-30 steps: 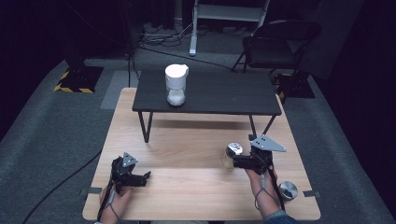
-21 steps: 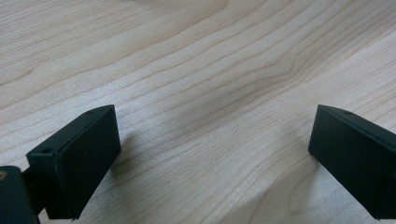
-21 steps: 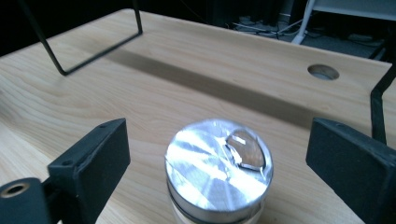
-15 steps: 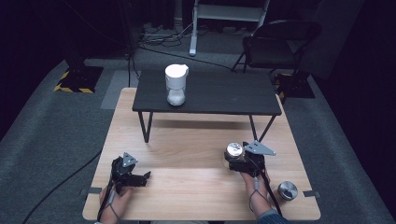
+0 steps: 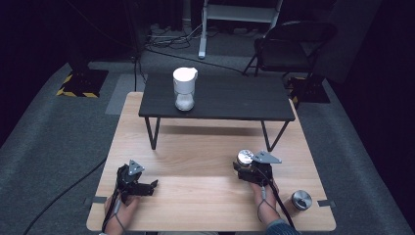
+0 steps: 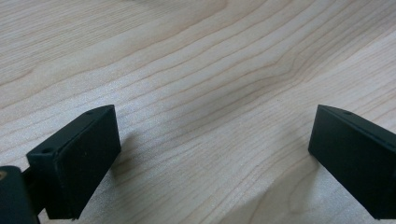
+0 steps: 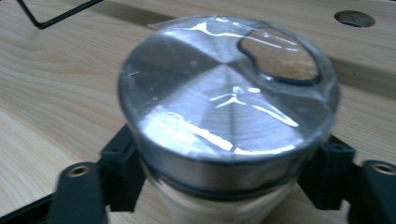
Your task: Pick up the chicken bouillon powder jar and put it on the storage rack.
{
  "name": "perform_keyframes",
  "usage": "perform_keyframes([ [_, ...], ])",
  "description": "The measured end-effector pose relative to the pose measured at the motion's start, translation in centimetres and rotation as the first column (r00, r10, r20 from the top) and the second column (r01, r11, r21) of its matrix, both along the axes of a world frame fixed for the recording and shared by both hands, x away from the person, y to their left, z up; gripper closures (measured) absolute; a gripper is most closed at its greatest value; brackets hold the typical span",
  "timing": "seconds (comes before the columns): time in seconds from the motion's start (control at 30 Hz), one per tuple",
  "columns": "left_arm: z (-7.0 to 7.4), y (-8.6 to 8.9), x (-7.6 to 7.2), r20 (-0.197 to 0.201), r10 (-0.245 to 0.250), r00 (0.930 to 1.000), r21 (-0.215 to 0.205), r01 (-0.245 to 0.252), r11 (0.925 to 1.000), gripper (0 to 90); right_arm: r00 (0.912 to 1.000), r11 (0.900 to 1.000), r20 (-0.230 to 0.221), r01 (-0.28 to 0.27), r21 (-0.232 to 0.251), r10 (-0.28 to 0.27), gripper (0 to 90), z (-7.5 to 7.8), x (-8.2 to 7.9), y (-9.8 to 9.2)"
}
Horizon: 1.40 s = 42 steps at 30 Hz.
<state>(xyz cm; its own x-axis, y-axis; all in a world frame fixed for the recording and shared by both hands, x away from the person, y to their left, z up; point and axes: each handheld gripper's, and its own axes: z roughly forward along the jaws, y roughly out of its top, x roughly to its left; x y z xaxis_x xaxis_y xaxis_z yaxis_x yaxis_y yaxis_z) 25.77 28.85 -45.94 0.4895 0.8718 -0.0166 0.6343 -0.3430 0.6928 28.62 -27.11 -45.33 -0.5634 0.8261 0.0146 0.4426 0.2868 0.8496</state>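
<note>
The right gripper point(image 5: 246, 169) holds a jar point(image 5: 244, 157) with a shiny metal lid; its jaws have just been closing and now clamp the jar's pale body from both sides, just under the lid. In the right gripper view the lid point(image 7: 224, 98) is a brushed steel disc under a clear cover with a round opening near its far edge, and the black jaws press against the jar on either side below the rim. The jar stands upright on the light wooden surface point(image 5: 195, 161), in front of the right end of the small black table point(image 5: 225, 98) that stands on the far half of that surface.

The left gripper point(image 5: 149, 186) lies low on the surface in front of the left end of the black table, well apart from the jar. Its jaws stand wide apart with only bare wood grain between them, as the left gripper view shows.

A white pitcher point(image 5: 185, 88) stands upright on the black table, towards its left side. A second metal-lidded jar point(image 5: 301, 199) sits on the surface nearer the person than the black table's right end, close to the surface's right front corner and near the right forearm.
</note>
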Motion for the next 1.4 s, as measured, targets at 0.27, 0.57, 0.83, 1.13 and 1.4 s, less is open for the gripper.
perform_keyframes([
  [0.27, 0.0, 0.0, 0.0, 0.0, 0.001, 1.0, -0.001, -0.001, 1.0, 2.2, 0.9998, 1.0, -0.016, -0.009, -0.004, 0.008, 30.4, 1.0, 0.1, -0.1],
  [0.57, 0.0, 0.0, 0.0, 0.0, 0.001, 1.0, -0.001, -0.001, 1.0, 2.2, 0.9996, 1.0, 0.009, -0.026, 0.008, 0.026, 30.4, 4.3, -0.3, -0.4],
  [0.83, 0.0, 0.0, 0.0, 0.0, -0.001, 1.0, 0.001, 0.001, 1.0, 2.2, 0.9974, 0.998, 0.045, -0.057, 0.006, 0.057, 30.5, 8.6, -0.5, -0.1],
  [1.13, 0.0, 0.0, 0.0, 0.0, 0.001, 1.0, -0.001, -0.001, 1.0, 2.1, 0.9936, 0.996, 0.069, -0.089, -0.01, 0.089, 30.5, 14.4, 0.5, 1.3],
  [1.4, 0.0, 0.0, 0.0, -0.001, 0.0, 1.0, 0.0, 0.0, 1.0, 2.2, 0.9934, 0.995, 0.063, -0.095, -0.016, 0.096, 30.5, 17.9, 1.9, 2.5],
])
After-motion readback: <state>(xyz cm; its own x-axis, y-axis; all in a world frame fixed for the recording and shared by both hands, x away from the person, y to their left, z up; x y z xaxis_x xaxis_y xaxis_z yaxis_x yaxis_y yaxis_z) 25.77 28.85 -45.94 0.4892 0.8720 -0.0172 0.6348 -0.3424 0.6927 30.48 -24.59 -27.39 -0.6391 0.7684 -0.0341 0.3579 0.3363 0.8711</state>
